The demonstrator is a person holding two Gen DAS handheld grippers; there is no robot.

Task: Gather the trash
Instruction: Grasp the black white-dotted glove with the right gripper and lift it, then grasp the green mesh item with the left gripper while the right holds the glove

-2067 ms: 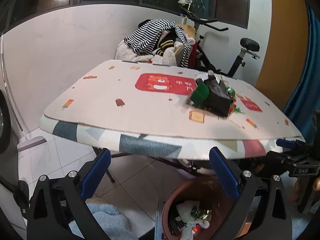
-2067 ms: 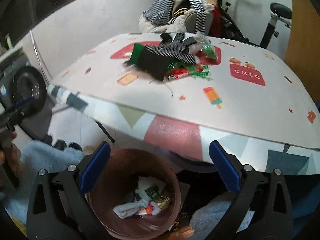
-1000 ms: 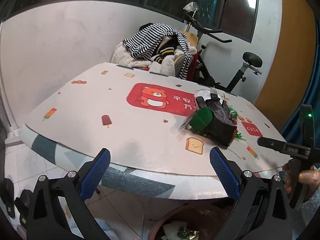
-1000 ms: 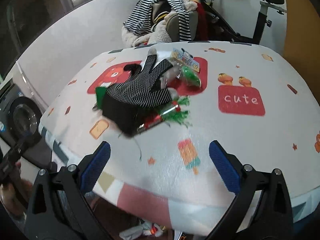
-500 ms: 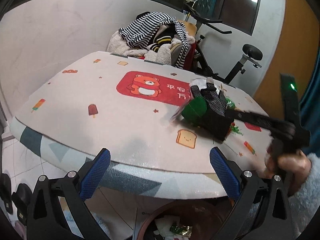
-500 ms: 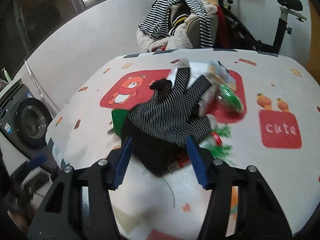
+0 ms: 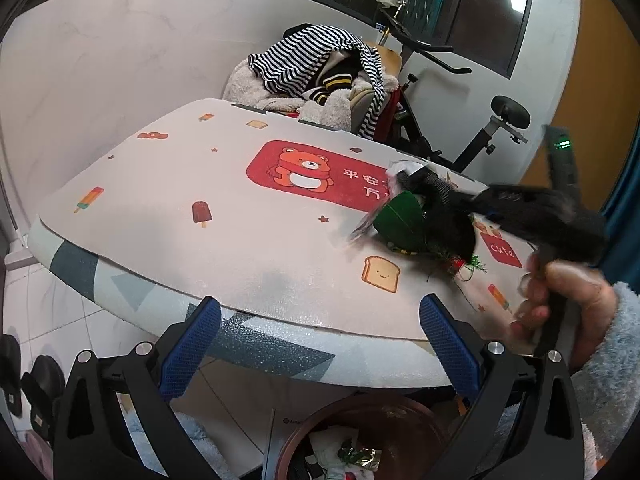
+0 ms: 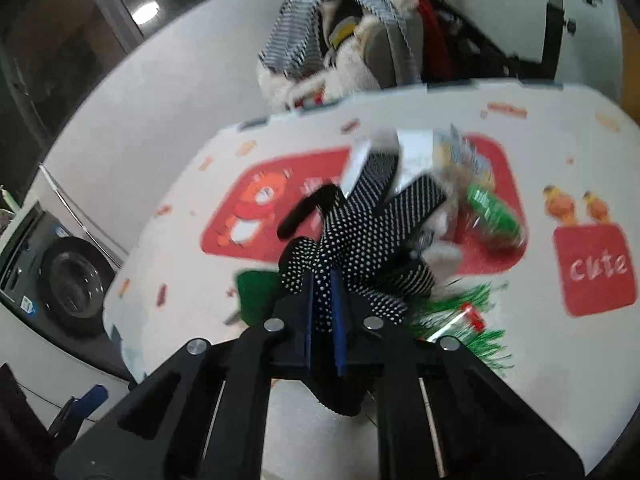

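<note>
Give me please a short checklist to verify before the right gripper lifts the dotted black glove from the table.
1. Right gripper shut on the glove, jaws just closed: ok.
2. Only the glove is pinched, no wrapper with it: cannot tell, the picture is blurred.
3. Green tinsel free of the glove: cannot tell.
4. Left gripper open and apart from the pile: ok.
5. Bin below the table edge has room: ok.

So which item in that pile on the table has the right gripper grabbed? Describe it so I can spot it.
Find the red bear panel on the table mat; the trash pile lies at its edge. On top is a black glove with white dots, fingers splayed, cuff pinched in the right gripper. The green leaf and green tinsel beside it are plain, not dotted.
</note>
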